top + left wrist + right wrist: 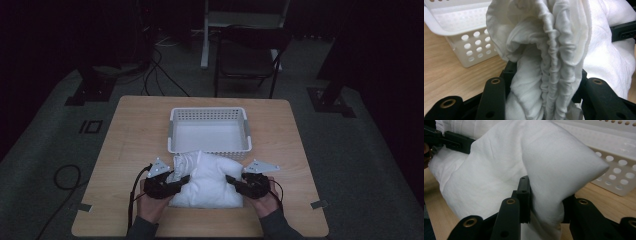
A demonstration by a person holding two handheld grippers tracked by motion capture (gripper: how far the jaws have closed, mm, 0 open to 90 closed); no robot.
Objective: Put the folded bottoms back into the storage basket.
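We see a wooden table (125, 150) in a dim room, and on it a white pillow (212, 182) lying at the near edge, between the two hands. Just behind the pillow stands a white plastic basket (172, 131) with rows of holes in its walls; the pillow's far edge touches or overlaps the basket's near wall.

The left gripper (181, 181) comes in from the left and its jaws are clenched on the pillow's left end. In the left gripper view we look straight at that end: the cloth (549, 62) is bunched into tight gathered folds between the two black jaws, and the basket (471, 47) sits just beyond on the left.

The right gripper (231, 180) comes in from the right, and its jaws are pinched on the pillow's right corner. In the right gripper view the smooth white cover (544, 170) bulges up out of the jaws to a soft point, with the basket's holed wall (619, 170) close behind it. The other gripper (451, 141) shows at the upper left, gripping the far end.

We see a dark chair (247, 60) beyond the table and cables (160, 75) on the grey floor.
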